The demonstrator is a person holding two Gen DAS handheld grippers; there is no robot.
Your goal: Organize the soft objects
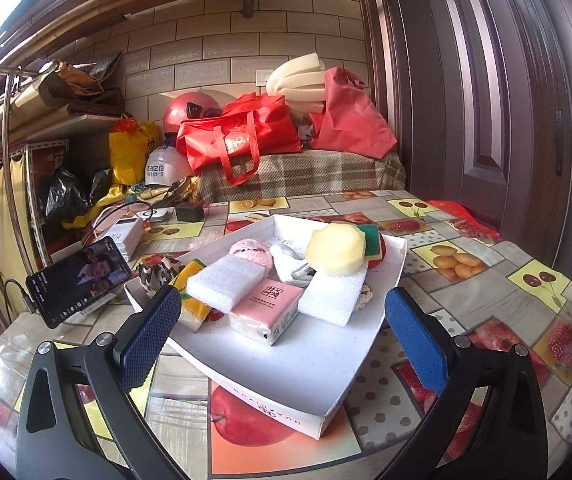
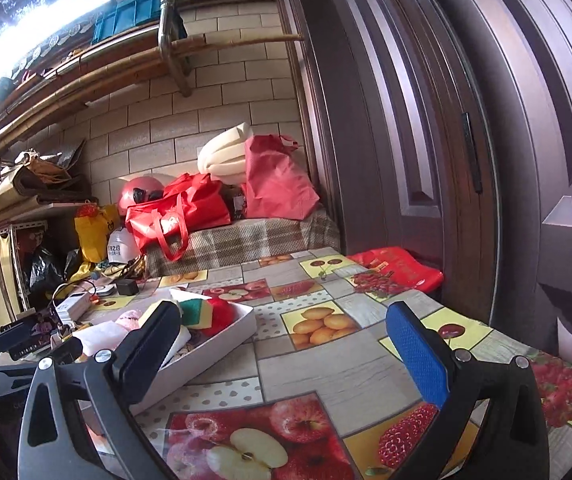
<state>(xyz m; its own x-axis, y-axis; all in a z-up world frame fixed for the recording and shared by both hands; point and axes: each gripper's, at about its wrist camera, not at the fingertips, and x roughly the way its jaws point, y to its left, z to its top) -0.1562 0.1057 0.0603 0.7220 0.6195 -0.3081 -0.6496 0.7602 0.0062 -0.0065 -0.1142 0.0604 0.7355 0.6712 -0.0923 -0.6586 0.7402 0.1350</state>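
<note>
A shallow white box (image 1: 286, 364) on the fruit-print table holds soft things: two white foam blocks (image 1: 226, 282) (image 1: 331, 294), a pink tissue pack (image 1: 266, 308), a pale yellow sponge (image 1: 335, 250), a green-and-yellow scouring sponge (image 1: 371, 244), a pink plush (image 1: 252, 252), a white cloth (image 1: 289, 262) and a yellow sponge (image 1: 192, 290) at the left rim. My left gripper (image 1: 282, 332) hovers open over the box's near half, holding nothing. In the right wrist view the box (image 2: 222, 340) lies left, with the scouring sponge (image 2: 196, 312) and a red soft item (image 2: 220, 314). My right gripper (image 2: 286, 344) is open over bare tablecloth.
A phone (image 1: 78, 276) on a stand, a power bank (image 1: 124, 236) and cables sit left of the box. A black-and-white cloth (image 1: 154, 274) lies by the box's left corner. Red bags (image 1: 242, 132) and a helmet crowd a plaid bench behind. A wooden door (image 2: 425, 140) flanks the right.
</note>
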